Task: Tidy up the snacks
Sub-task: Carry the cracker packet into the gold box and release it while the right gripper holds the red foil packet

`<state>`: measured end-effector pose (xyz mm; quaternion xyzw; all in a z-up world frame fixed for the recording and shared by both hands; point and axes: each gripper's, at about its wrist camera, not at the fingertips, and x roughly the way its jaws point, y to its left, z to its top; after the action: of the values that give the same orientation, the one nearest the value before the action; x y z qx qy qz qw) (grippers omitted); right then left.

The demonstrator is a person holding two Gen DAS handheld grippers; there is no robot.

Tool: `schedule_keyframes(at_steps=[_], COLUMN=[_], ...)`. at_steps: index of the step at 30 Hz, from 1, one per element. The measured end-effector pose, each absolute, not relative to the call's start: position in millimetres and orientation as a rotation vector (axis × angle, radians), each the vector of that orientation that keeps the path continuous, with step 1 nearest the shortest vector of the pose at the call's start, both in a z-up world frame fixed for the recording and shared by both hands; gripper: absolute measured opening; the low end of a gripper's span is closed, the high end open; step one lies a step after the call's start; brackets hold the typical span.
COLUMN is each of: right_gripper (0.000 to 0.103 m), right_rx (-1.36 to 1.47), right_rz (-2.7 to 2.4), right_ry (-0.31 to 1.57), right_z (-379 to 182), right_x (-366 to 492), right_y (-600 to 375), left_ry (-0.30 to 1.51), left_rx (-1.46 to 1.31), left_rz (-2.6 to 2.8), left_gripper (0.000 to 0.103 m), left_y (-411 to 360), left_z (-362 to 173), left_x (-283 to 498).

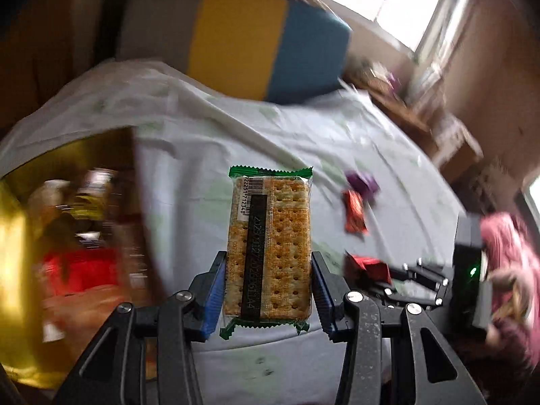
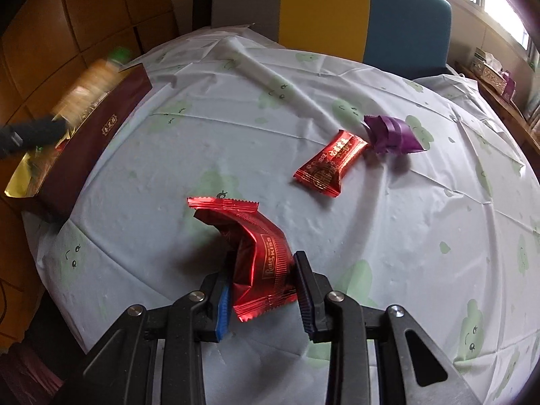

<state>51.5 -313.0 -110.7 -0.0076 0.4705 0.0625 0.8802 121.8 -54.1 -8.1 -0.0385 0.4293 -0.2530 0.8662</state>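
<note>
The clothed table (image 2: 236, 108) bears a maroon box (image 2: 101, 128), a red packet (image 2: 329, 168) and a purple packet (image 2: 393, 135).

left gripper (image 1: 268, 290) clamped, right gripper (image 2: 263, 290) clamped

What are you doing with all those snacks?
Tidying them into a box. The left gripper holds a cracker packet, with the gold-lined box to its left. The right gripper has closed on a shiny red snack packet. A smaller red candy and a purple candy wait on the tablecloth.
</note>
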Motion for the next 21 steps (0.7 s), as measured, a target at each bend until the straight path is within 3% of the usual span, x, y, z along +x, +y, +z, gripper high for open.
schedule_keyframes(at_steps=[10, 17, 18, 21], right_gripper=[0.033, 0.033, 0.033, 0.033], right_rx=[-0.018, -0.015, -0.015, -0.010], right_rz=[0.102, 0.084, 0.082, 0.078], right_ry=[0.995, 0.992, 0.993, 0.996], right_z=[-111, -113, -113, -112], right_x=[56, 55, 55, 56], right_y=[-310, -309, -309, -309], left_ry=[0.911, 1.003, 1.017, 1.017], left_rx=[-0.327, -0.410, -0.417, -0.408], left_rz=[-0.129, 0.010, 0.005, -0.009], left_gripper=[0.047, 0.047, 0.048, 0.067], left_y=[112, 163, 163, 156], left_z=[-19, -57, -62, -65], left_x=[134, 128, 127, 126])
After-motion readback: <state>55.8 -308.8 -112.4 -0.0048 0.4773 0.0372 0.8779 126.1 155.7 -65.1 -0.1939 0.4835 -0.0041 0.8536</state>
